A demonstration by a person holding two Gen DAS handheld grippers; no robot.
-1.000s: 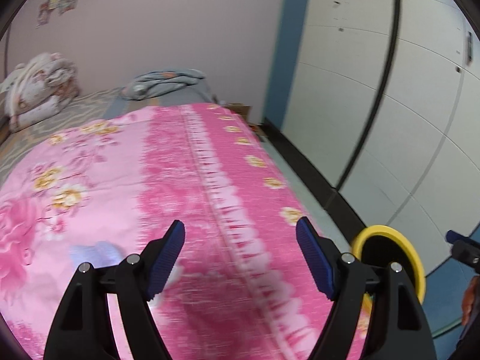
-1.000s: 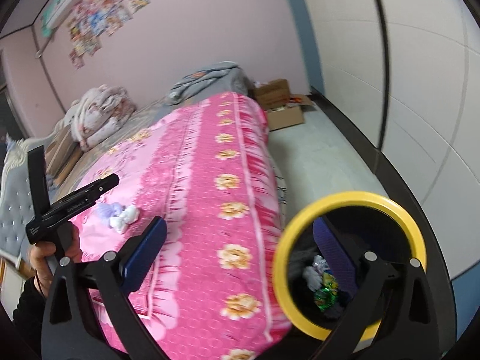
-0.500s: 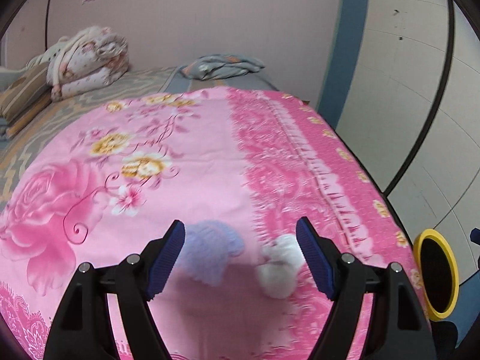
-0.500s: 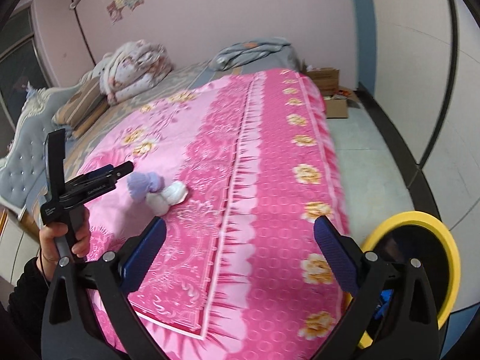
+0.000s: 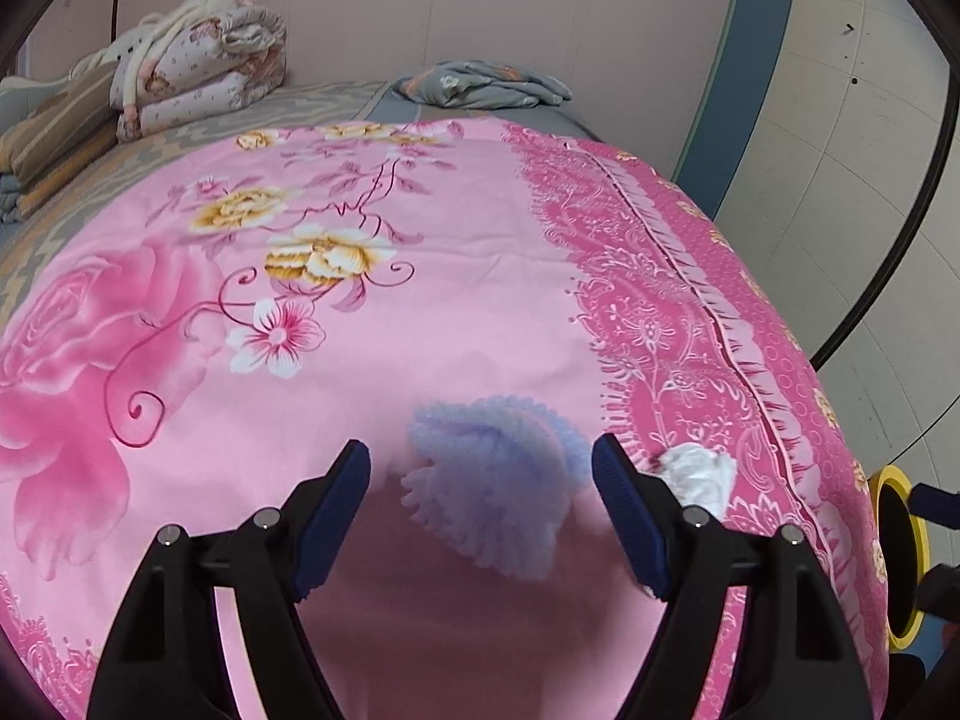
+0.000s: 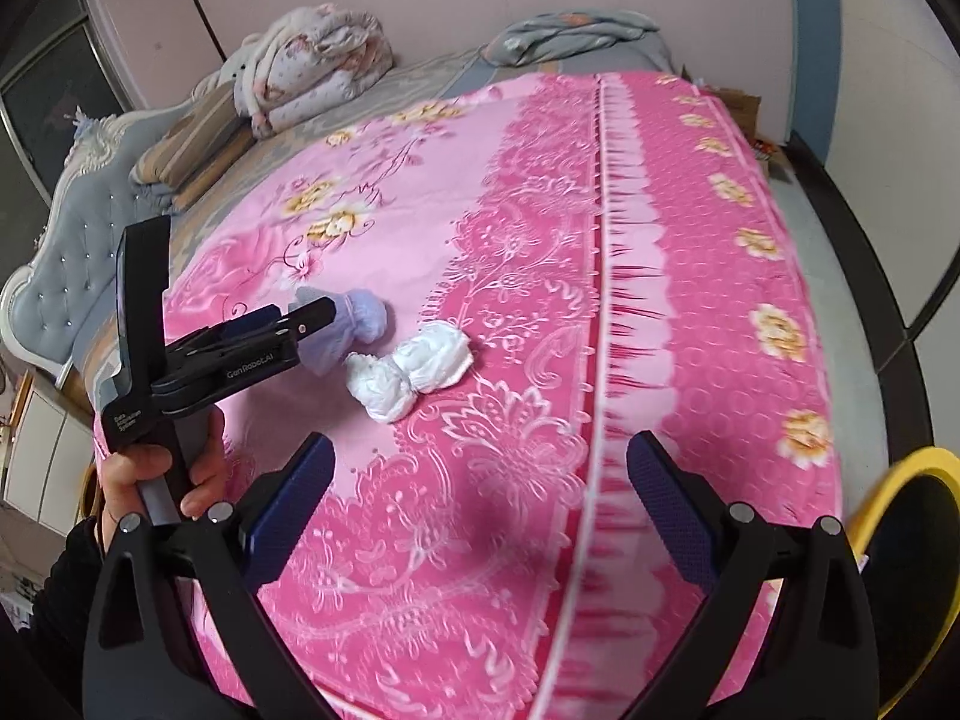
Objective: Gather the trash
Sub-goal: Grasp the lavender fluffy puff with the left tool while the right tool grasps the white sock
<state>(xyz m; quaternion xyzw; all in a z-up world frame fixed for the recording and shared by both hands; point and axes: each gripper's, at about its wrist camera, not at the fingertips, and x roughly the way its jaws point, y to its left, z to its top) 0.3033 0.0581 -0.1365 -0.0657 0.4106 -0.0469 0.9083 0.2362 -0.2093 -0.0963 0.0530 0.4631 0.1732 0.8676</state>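
Left wrist view: left gripper (image 5: 480, 474) with jaws spread wide, tilted down over a pink floral bedspread (image 5: 336, 360). Purple crumpled tissue (image 5: 498, 480), soft and frilled at its edges, lies between the blue ribbed pads, touching neither. White crumpled tissue (image 5: 699, 471) just beyond the right-hand pad. Bedspread falls away at the right edge; yellow-rimmed bin (image 5: 900, 558) below it. Folded quilt (image 5: 198, 60) and grey cloth (image 5: 480, 84) well back by the pink wall.

Right wrist view: right gripper (image 6: 480, 486) wide open, nothing between its pads, over the bedspread's darker lace-patterned border. White tissue (image 6: 414, 369), twisted at the middle, lies ahead with clear cloth around it; purple tissue (image 6: 354, 324) just beside it under the left gripper's (image 6: 324, 309) tips. Hand (image 6: 156, 474) grips that tool's handle. Bin rim (image 6: 900, 468) at lower right, tufted grey headboard (image 6: 66, 264) at left.
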